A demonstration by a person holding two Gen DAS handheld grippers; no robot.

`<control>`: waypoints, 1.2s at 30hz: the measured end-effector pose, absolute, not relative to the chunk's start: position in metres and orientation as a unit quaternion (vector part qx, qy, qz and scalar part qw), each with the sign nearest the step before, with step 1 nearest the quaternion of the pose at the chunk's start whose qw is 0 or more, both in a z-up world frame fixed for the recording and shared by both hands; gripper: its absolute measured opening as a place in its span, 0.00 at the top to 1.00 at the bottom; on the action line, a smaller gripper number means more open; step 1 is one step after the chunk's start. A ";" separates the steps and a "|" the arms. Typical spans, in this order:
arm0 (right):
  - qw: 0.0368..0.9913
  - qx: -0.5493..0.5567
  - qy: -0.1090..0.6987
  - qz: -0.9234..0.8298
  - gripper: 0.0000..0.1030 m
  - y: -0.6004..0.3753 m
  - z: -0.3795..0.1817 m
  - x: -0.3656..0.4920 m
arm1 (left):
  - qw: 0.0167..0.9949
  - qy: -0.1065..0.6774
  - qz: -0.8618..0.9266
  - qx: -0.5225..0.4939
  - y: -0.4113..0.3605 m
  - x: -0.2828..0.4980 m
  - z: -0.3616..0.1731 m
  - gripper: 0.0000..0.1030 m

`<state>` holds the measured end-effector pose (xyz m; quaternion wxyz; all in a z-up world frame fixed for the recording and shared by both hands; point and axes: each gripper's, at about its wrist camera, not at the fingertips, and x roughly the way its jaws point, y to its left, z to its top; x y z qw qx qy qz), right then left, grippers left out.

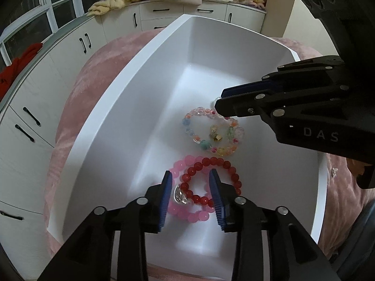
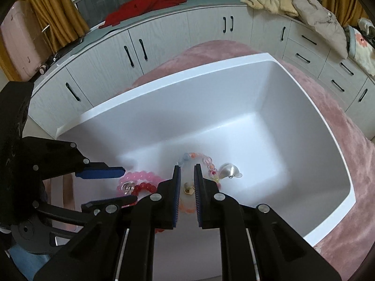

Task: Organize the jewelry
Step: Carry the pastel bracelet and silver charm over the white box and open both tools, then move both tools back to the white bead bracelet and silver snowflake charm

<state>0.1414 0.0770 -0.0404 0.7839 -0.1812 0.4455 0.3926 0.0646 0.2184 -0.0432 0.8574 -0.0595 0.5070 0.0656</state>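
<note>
A white box holds three bead bracelets: a red one, a pink one under it, and a multicoloured clear one. My left gripper is open above the red and pink bracelets, empty. My right gripper is open with a narrow gap, over the multicoloured bracelet; nothing is gripped. It shows from the side in the left wrist view. A pearl-like earring lies just right of its fingers. The red and pink bracelets and the left gripper show at left.
The box sits on a pink plush blanket. A small silver earring lies on the blanket right of the box. White cabinets with piled clothes curve behind.
</note>
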 end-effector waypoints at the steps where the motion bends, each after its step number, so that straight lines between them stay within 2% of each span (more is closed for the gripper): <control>1: 0.786 -0.184 0.441 0.392 0.86 0.077 -0.038 0.140 | 0.858 0.506 0.065 -0.058 0.217 0.064 -0.042 0.61; 3: 0.791 -0.183 0.432 0.394 0.84 0.075 -0.032 0.138 | 0.860 0.503 0.068 -0.055 0.216 0.061 -0.039 0.57; 4: 0.793 -0.180 0.428 0.395 0.75 0.074 -0.028 0.137 | 0.861 0.500 0.069 -0.054 0.217 0.060 -0.037 0.53; 5: 0.795 -0.178 0.423 0.397 0.61 0.073 -0.024 0.136 | 0.864 0.496 0.071 -0.054 0.217 0.058 -0.034 0.51; 7: 0.801 -0.177 0.411 0.398 0.49 0.069 -0.015 0.135 | 0.865 0.493 0.073 -0.056 0.217 0.055 -0.029 0.47; 10: 0.808 -0.179 0.394 0.400 0.49 0.064 0.000 0.131 | 0.867 0.488 0.074 -0.063 0.217 0.052 -0.020 0.47; 13: 0.817 -0.173 0.375 0.402 0.37 0.055 0.016 0.126 | 0.873 0.478 0.076 -0.061 0.213 0.048 -0.010 0.45; 14: 0.821 -0.170 0.368 0.401 0.36 0.050 0.023 0.124 | 0.876 0.473 0.076 -0.060 0.212 0.046 -0.005 0.44; 15: 0.825 -0.167 0.362 0.401 0.35 0.044 0.029 0.122 | 0.878 0.468 0.076 -0.058 0.208 0.041 -0.001 0.41; 17: 0.829 -0.163 0.353 0.401 0.26 0.035 0.040 0.120 | 0.885 0.456 0.075 -0.055 0.203 0.035 0.011 0.35; 19: 0.836 -0.162 0.341 0.398 0.25 0.021 0.050 0.116 | 0.890 0.446 0.074 -0.056 0.202 0.032 0.019 0.22; 23: 0.848 -0.164 0.325 0.385 0.11 -0.009 0.066 0.109 | 0.898 0.429 0.062 -0.070 0.201 0.018 0.032 0.13; 28: 0.864 -0.181 0.317 0.347 0.05 -0.049 0.071 0.105 | 0.904 0.417 0.071 -0.067 0.197 0.006 0.044 0.09; 36: 0.876 -0.162 0.335 0.306 0.05 -0.111 0.056 0.101 | 0.923 0.373 0.069 -0.068 0.170 -0.005 0.061 0.09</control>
